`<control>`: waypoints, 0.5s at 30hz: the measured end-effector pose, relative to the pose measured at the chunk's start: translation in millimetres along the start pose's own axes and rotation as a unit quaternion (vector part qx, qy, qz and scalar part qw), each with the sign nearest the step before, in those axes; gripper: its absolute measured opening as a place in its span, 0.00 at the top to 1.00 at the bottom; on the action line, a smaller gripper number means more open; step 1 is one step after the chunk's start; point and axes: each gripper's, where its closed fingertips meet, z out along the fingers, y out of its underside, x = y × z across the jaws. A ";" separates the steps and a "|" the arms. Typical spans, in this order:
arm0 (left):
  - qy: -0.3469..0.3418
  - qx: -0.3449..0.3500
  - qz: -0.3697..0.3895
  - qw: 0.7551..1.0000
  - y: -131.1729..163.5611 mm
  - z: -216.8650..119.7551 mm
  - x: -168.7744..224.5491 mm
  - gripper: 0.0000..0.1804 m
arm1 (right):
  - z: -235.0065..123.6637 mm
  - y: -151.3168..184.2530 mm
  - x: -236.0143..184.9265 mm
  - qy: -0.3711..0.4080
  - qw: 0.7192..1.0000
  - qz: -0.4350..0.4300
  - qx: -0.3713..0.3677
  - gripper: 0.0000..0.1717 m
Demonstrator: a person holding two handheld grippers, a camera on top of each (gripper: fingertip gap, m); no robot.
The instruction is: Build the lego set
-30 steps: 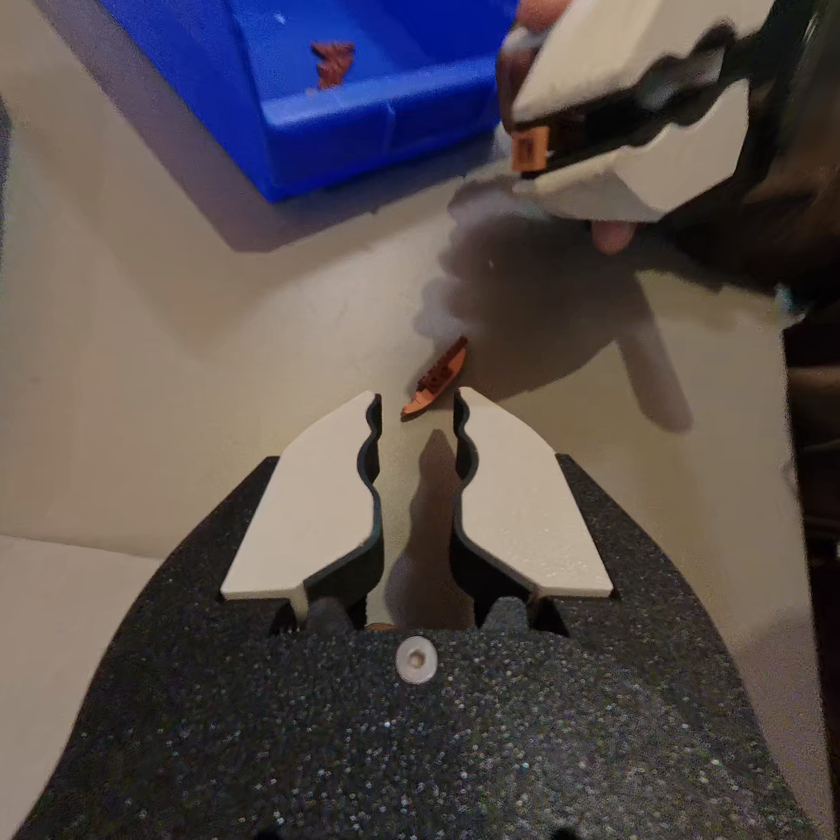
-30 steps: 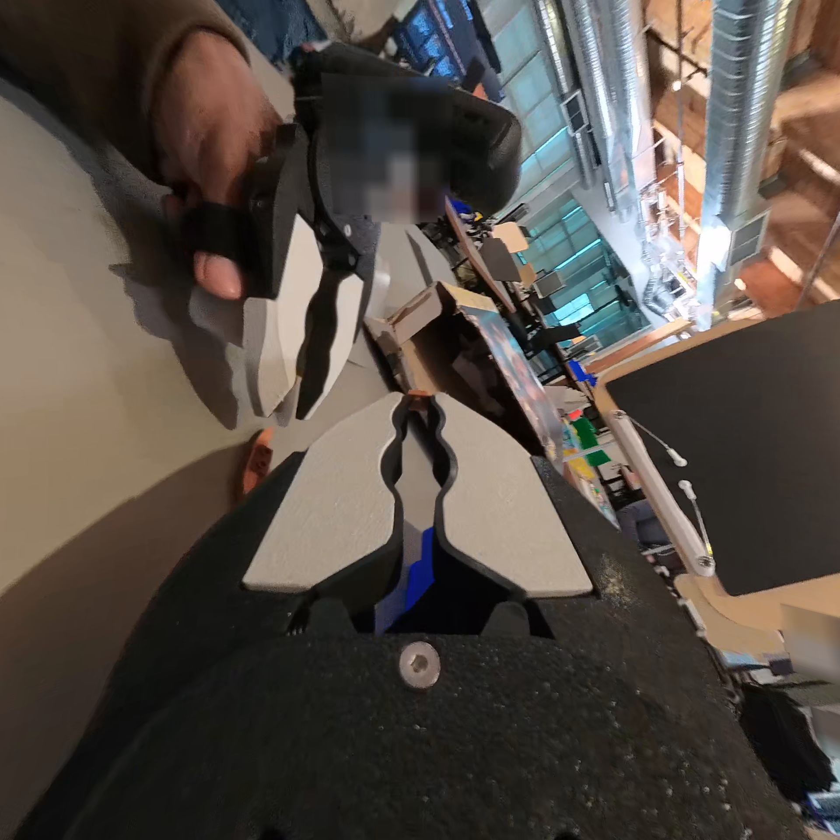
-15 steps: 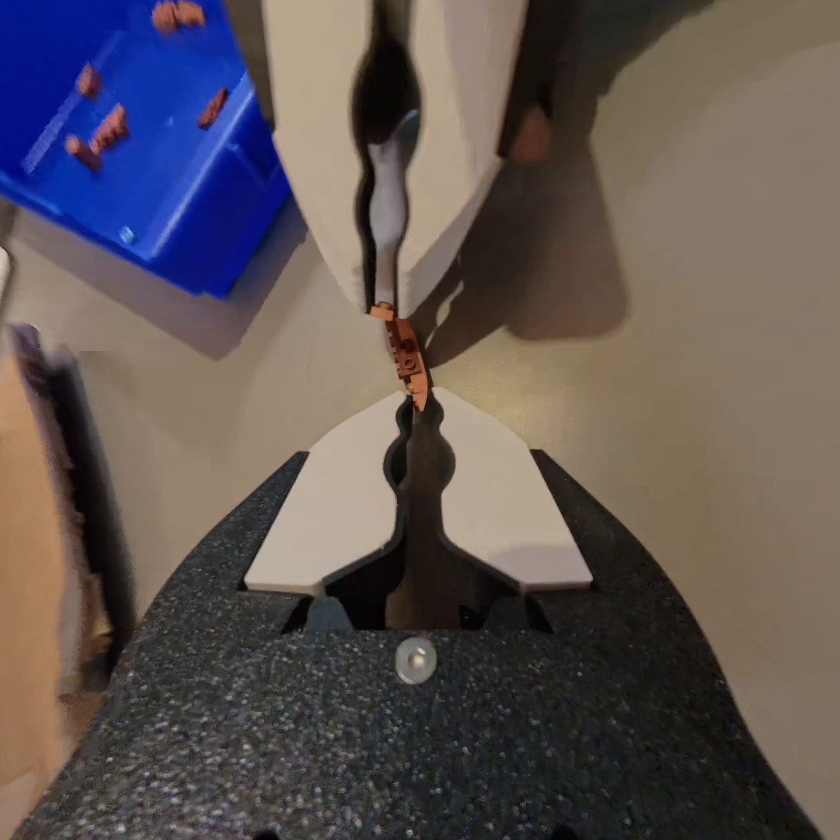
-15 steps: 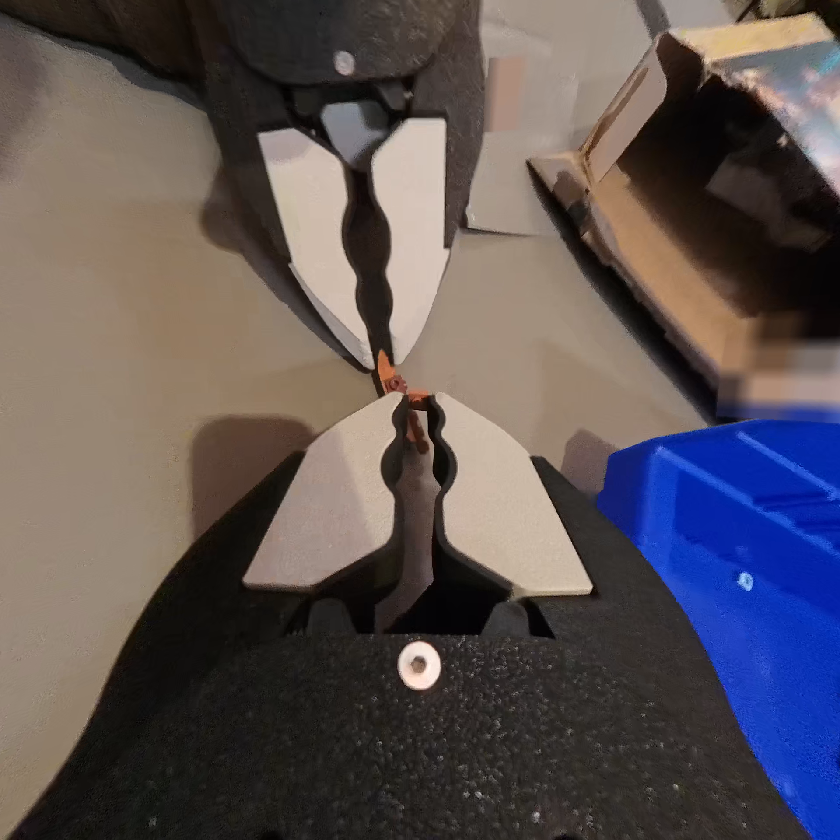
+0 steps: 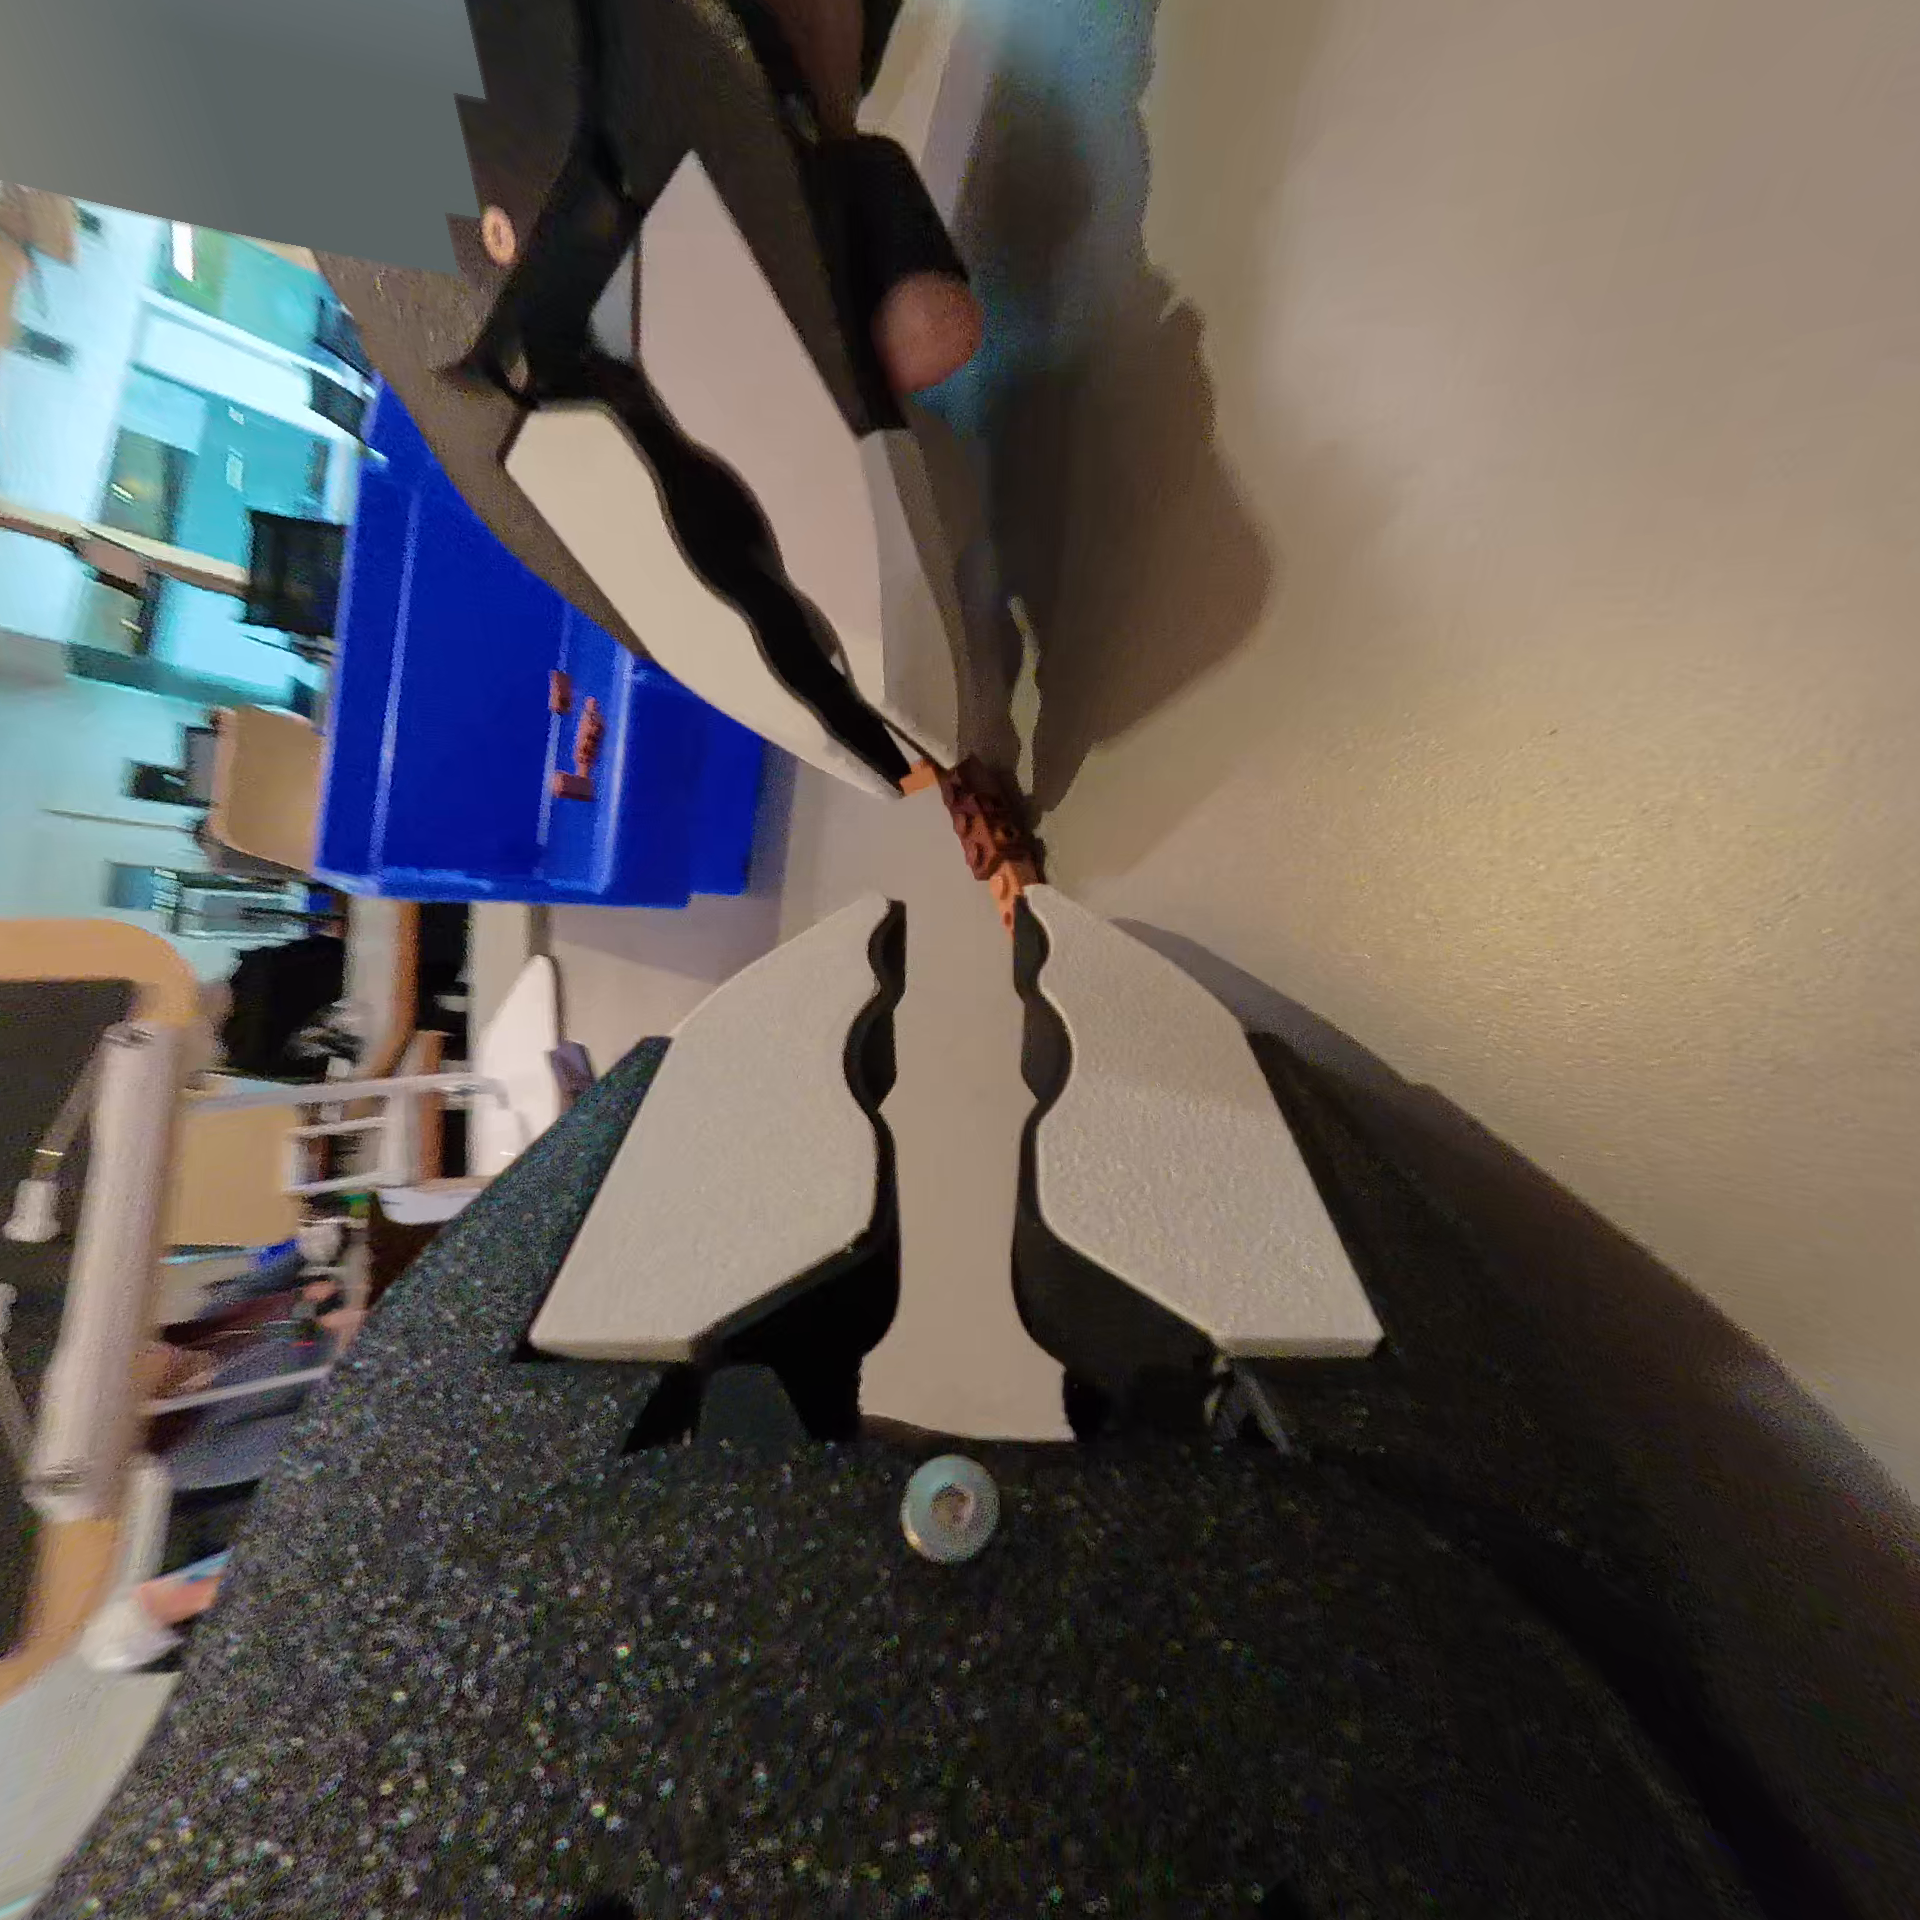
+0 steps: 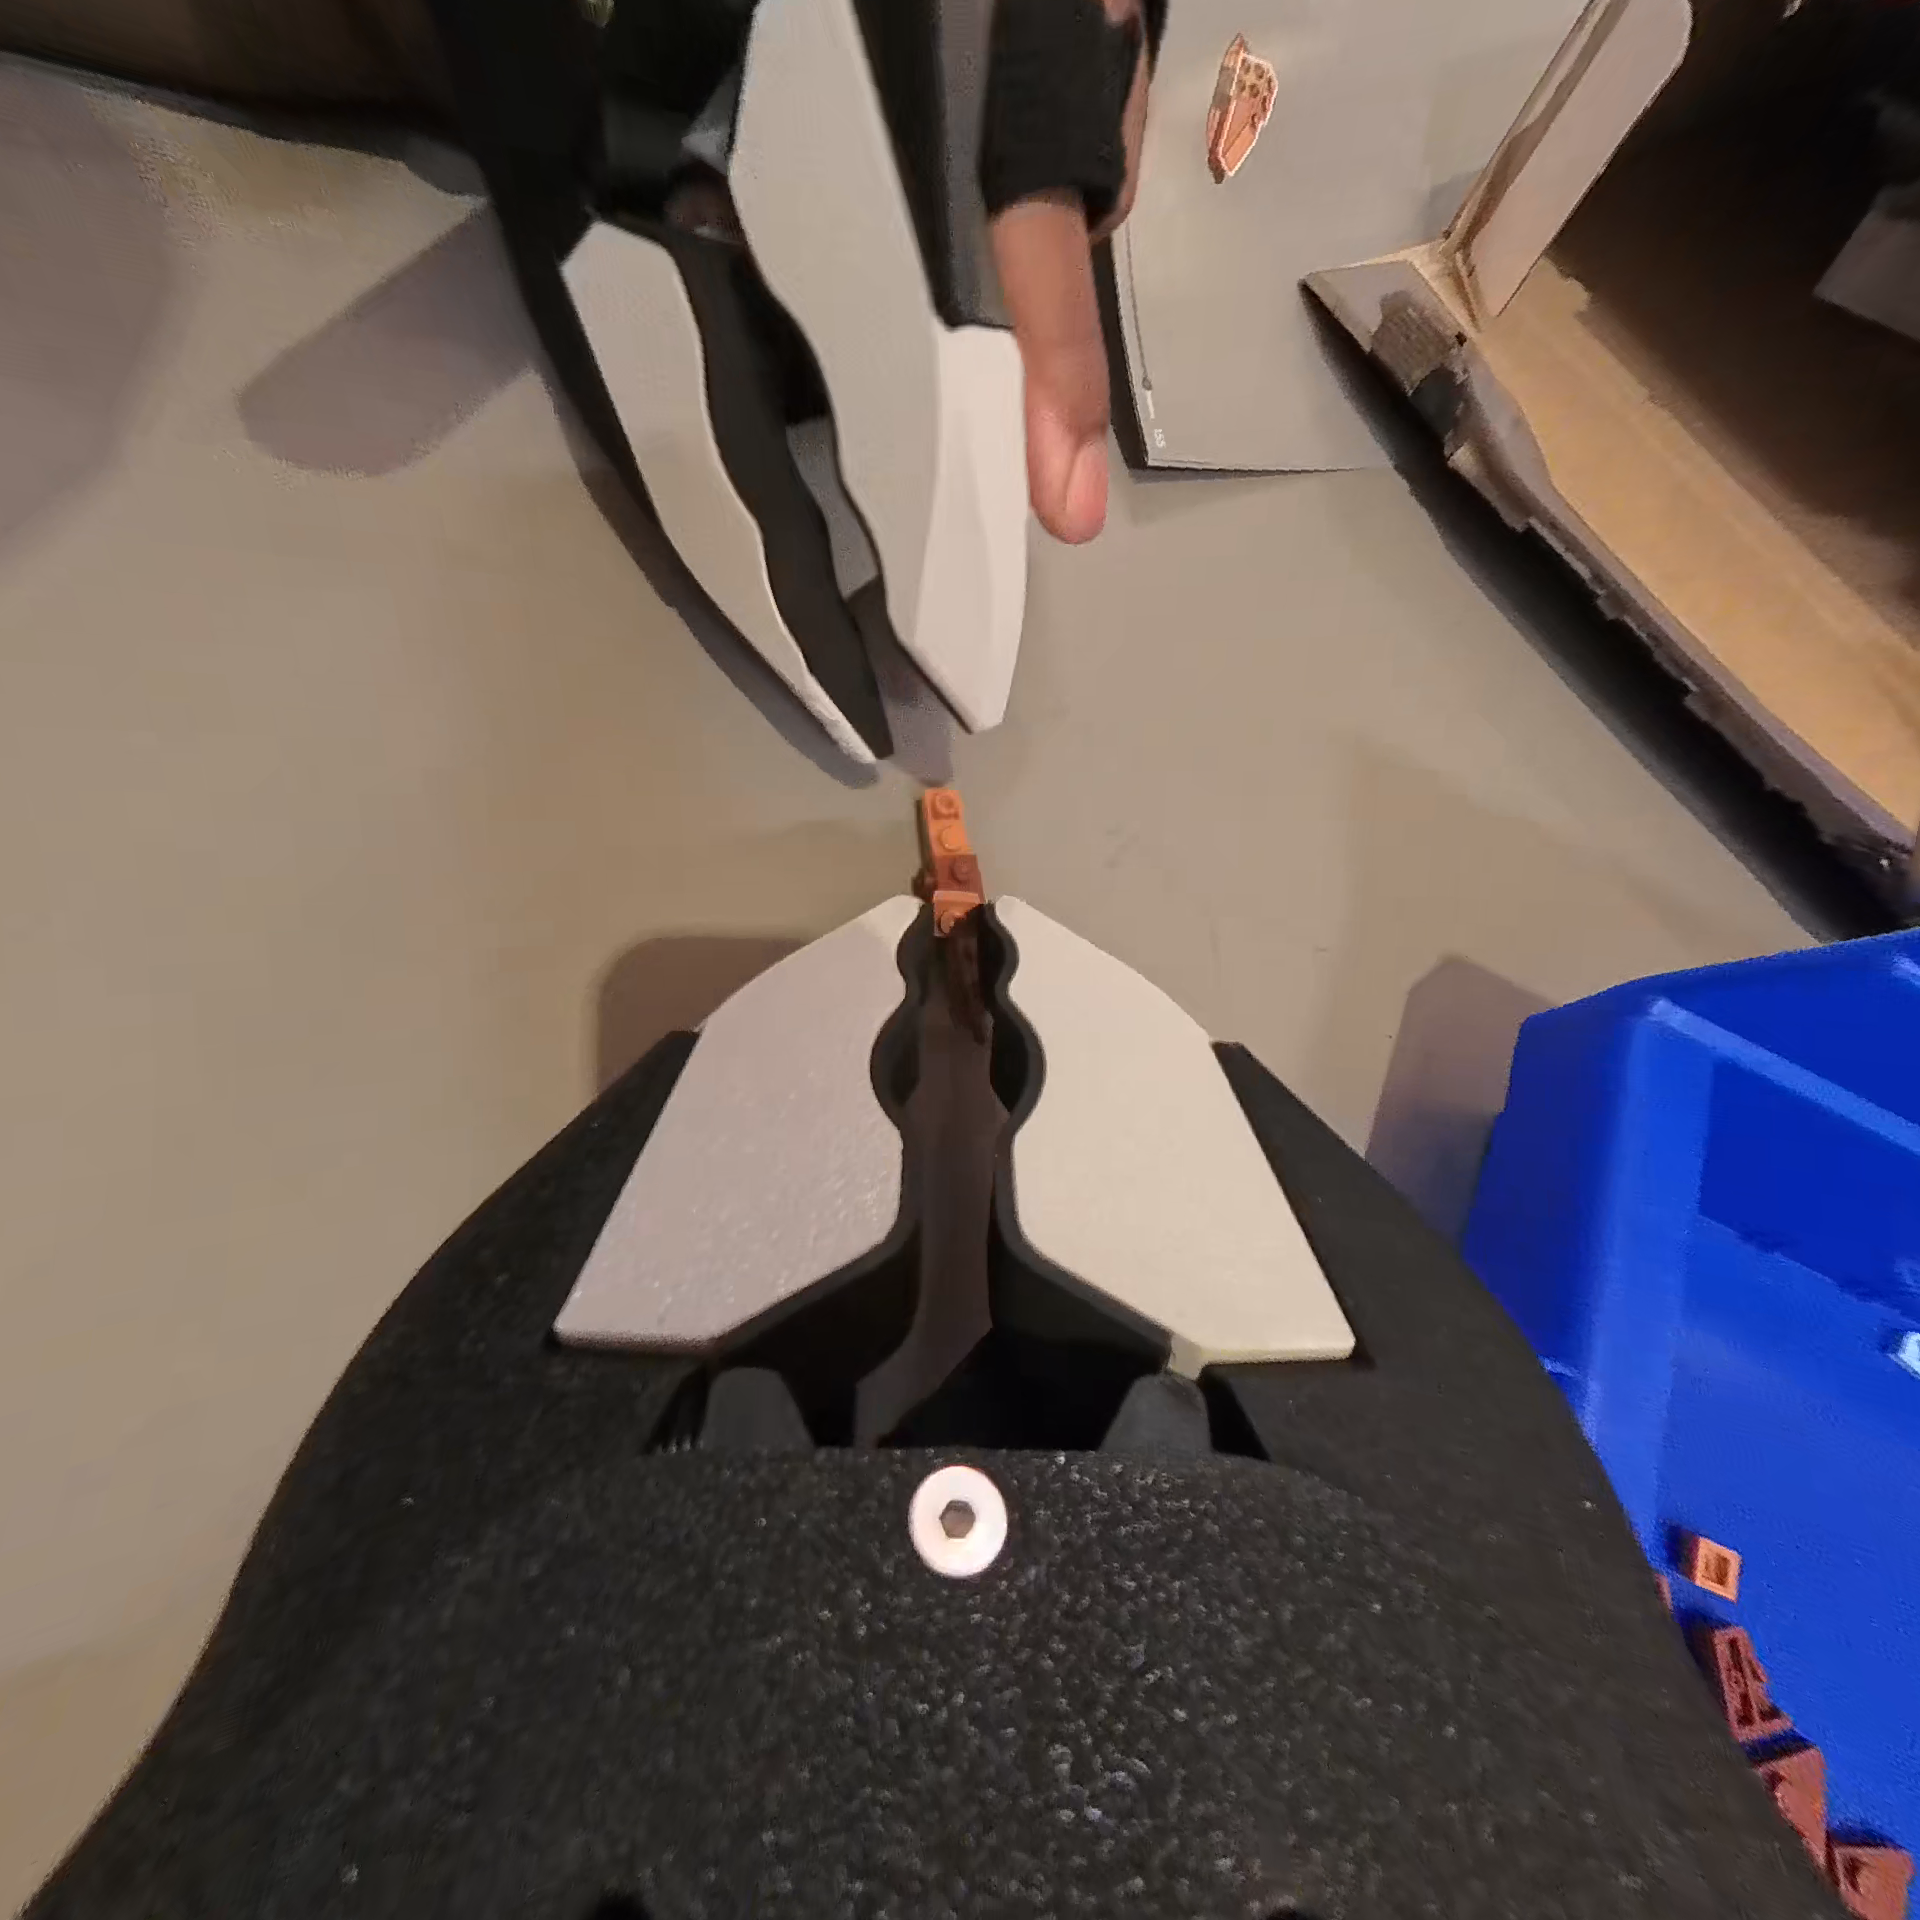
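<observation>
**Brick Strip Pinched by One Claw, the Other Spread Beside It**

While the right claw (image 6: 951,906) stands nearly closed, its two pale grey fingertips press on the near end of a small orange-and-brown assembly of studded plastic bricks (image 6: 948,852), which juts forward past the tips above the beige worktop (image 6: 312,779). Facing it, the left claw (image 6: 925,727) points down toward the far end of that strip, its tips spread apart; from the right wrist view a sliver of worktop shows between them and the strip's top stud. In the left wrist view the same claw (image 5: 956,909) has a clear gap between its pads, and the brick strip (image 5: 987,831) lies against the tip of its right-hand finger (image 5: 1039,909) only, so it grips nothing. A person's bare finger (image 6: 1060,416), reaching out of a black glove, lies along the left tool.

A bright blue plastic bin (image 6: 1714,1247) sits at the right of the worktop, just beside the right claw's black body, with several loose brown bricks (image 6: 1756,1704) inside. Farther back lie a flat grey booklet (image 6: 1247,312) with a small printed picture of an orange-brown model and tiny print too small to read, and beside it an open cardboard box (image 6: 1662,468).
</observation>
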 end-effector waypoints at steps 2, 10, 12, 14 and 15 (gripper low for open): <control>0.024 -0.004 -0.064 0.998 5.5 -0.7 2.4 0.88 | 0.3 0.4 0.0 0.000 1.000 0.000 -0.002 0.96; 0.118 -0.010 -0.330 0.936 9.0 6.8 10.9 0.83 | 1.4 2.7 1.0 0.003 1.000 0.007 -0.011 0.96; 0.137 -0.013 -0.356 0.924 6.5 10.6 14.1 0.85 | 1.7 2.3 0.7 0.004 1.000 0.005 -0.011 0.96; 0.142 -0.022 -0.368 0.919 6.1 13.4 14.7 0.91 | 1.5 1.7 0.8 0.005 1.000 0.005 -0.011 0.96; 0.142 -0.027 -0.378 0.915 6.5 15.0 14.3 0.92 | 1.3 1.4 0.9 0.006 1.000 0.004 -0.011 0.96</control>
